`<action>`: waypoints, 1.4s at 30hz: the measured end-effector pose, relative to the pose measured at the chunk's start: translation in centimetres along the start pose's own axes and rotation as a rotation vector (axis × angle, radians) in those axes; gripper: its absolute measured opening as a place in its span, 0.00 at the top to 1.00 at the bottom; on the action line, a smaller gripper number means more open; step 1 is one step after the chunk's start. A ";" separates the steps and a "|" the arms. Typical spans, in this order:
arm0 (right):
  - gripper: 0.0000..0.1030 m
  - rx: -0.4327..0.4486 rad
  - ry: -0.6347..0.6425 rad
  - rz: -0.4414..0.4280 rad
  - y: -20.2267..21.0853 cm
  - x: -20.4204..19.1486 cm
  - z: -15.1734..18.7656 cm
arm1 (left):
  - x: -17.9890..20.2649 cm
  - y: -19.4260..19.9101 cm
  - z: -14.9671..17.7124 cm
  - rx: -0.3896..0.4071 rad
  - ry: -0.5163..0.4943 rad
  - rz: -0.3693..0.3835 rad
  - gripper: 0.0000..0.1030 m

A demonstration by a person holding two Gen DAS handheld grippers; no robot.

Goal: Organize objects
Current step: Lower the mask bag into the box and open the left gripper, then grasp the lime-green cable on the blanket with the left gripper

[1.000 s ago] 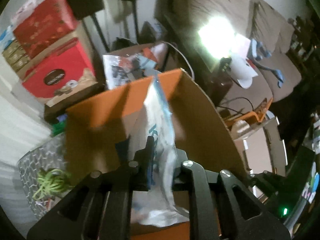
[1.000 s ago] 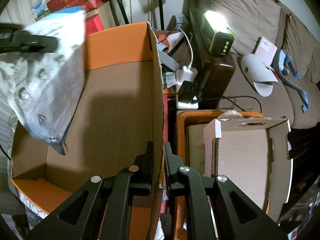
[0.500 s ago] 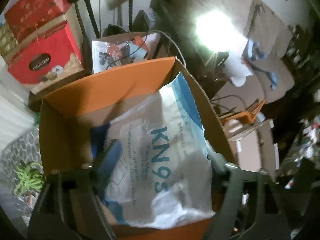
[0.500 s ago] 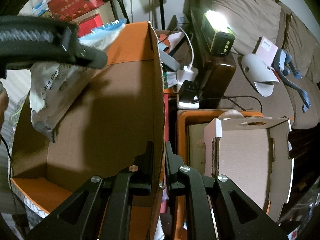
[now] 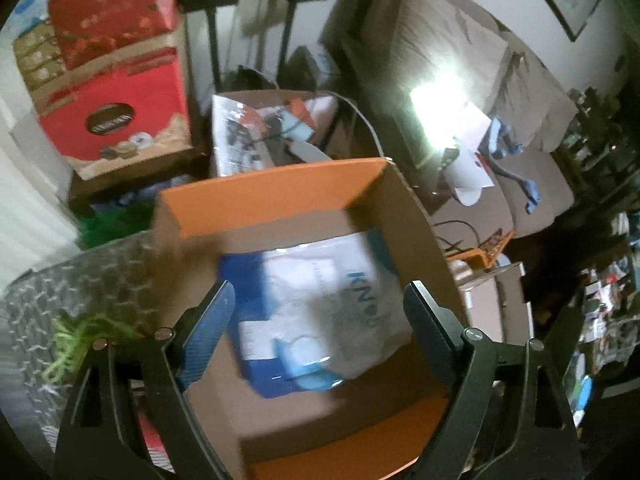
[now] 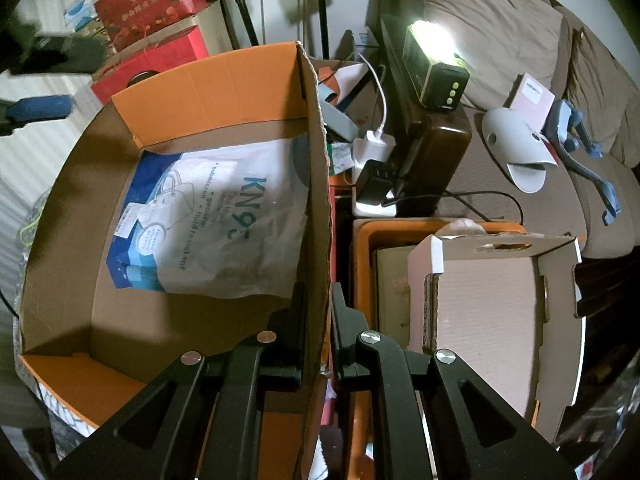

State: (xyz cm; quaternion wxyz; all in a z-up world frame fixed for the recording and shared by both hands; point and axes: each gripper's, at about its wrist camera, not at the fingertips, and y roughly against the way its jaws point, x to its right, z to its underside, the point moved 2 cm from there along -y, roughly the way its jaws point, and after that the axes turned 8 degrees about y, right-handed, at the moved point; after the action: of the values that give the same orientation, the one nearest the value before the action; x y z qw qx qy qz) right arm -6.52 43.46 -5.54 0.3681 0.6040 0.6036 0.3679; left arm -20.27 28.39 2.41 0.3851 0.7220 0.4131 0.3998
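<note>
A white and blue KN95 mask bag [image 6: 224, 216] lies flat on the floor of the big orange-and-brown cardboard box [image 6: 208, 80]. In the left wrist view the bag [image 5: 316, 320] shows below and between the fingers of my left gripper [image 5: 320, 287], which hangs open above the box [image 5: 272, 192] and touches nothing. One blue-padded left finger [image 6: 40, 105] shows at the far left of the right wrist view, above the box rim. My right gripper [image 6: 319, 292] is shut on the box's right side wall, one finger inside and one outside.
Red gift boxes [image 5: 116, 120] are stacked behind the box. To its right stand a smaller orange box with a white cardboard tray [image 6: 492, 308], a lit lamp [image 6: 436, 64], a charger with cables [image 6: 372, 148] and a sofa [image 6: 500, 32]. A green cord [image 5: 80, 336] lies at left.
My left gripper opened and let go of the mask bag, which dropped flat onto the box floor. The left gripper then drew back above the box. The right gripper kept its hold.
</note>
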 end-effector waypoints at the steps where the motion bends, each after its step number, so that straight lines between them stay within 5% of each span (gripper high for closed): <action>1: 0.90 -0.001 0.000 0.001 0.0 0.0 0.0 | -0.7 0.6 0.2 0.013 -0.002 -0.015 0.18; 11: 0.90 -0.001 0.000 0.001 0.0 0.0 0.0 | -10.0 5.9 2.3 0.081 0.080 -0.065 0.18; 23: 0.89 0.001 0.002 0.000 0.1 0.1 -0.1 | -19.9 8.2 8.5 0.072 0.175 -0.133 0.18; 34: 0.88 -0.001 0.015 0.014 0.1 -0.3 -0.1 | -28.1 5.3 10.5 0.033 0.306 -0.158 0.18; 42: 0.88 -0.006 0.019 0.022 0.2 -0.4 -0.2 | -27.7 1.1 9.2 0.030 0.188 -0.144 0.18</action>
State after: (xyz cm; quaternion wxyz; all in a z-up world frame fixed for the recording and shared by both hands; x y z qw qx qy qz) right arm -6.63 43.10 -5.31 0.3603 0.6058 0.5993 0.3796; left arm -21.12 0.84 -7.31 0.3616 0.6553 0.5042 0.4308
